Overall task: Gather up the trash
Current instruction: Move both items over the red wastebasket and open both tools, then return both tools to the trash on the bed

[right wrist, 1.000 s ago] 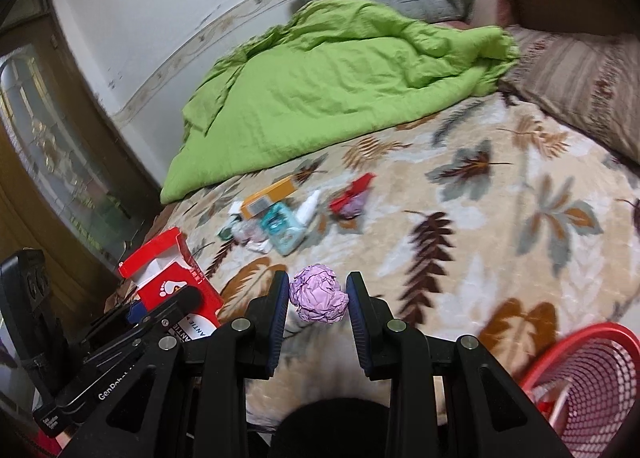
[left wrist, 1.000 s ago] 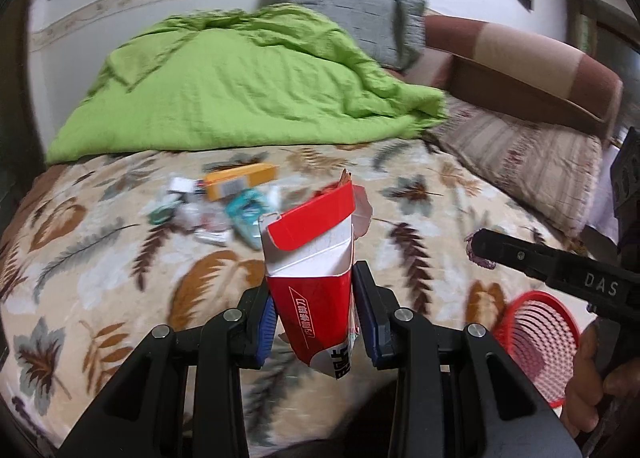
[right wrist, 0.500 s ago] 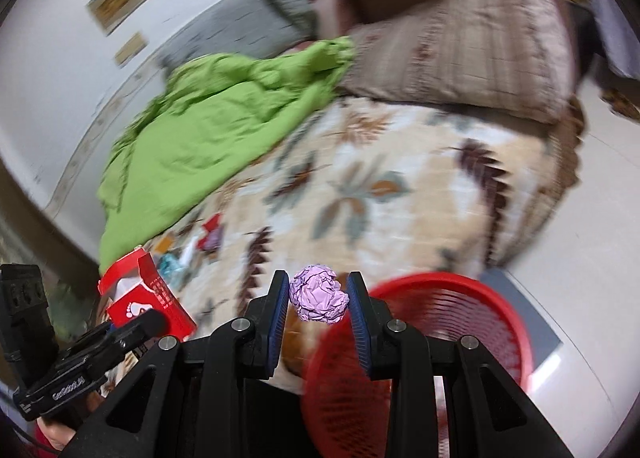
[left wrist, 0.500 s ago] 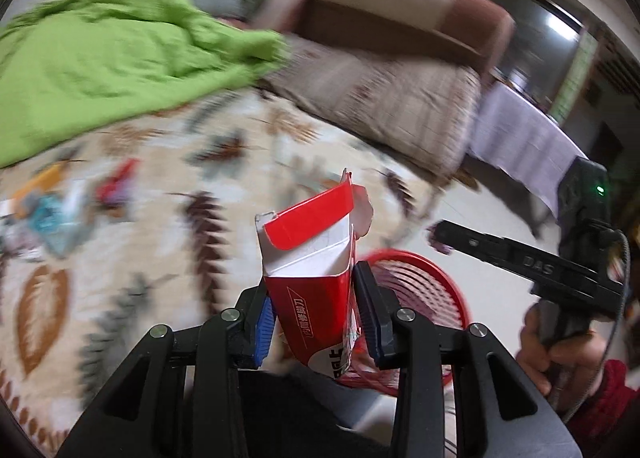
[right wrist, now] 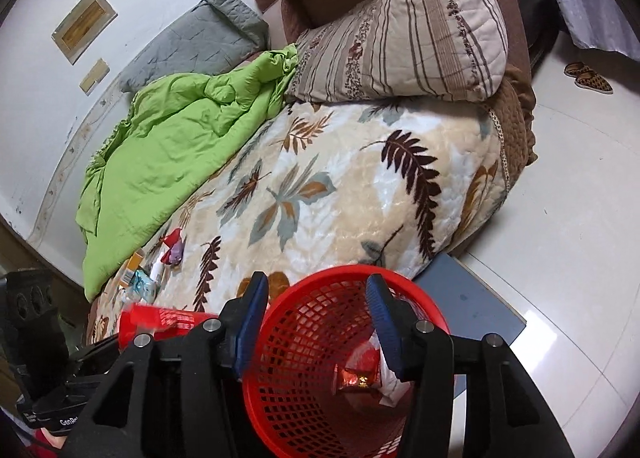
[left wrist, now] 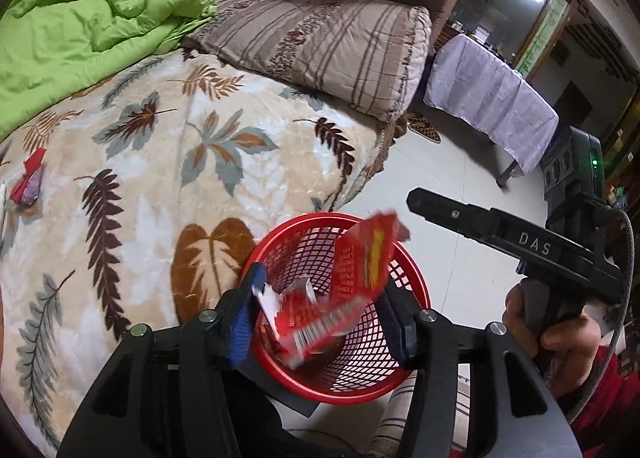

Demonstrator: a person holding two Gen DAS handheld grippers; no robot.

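Left gripper (left wrist: 318,312) just opened, jaws apart over the red basket (left wrist: 416,298), red carton (left wrist: 360,278) blurred and dropping between them, where a second ago gripped upright. Right gripper (right wrist: 318,316) likewise just opened and empty above the same basket; purple wad gone, not made out inside. Beyond on the bed (right wrist: 340,193), remaining litter (right wrist: 152,274) waiting for the next trip.
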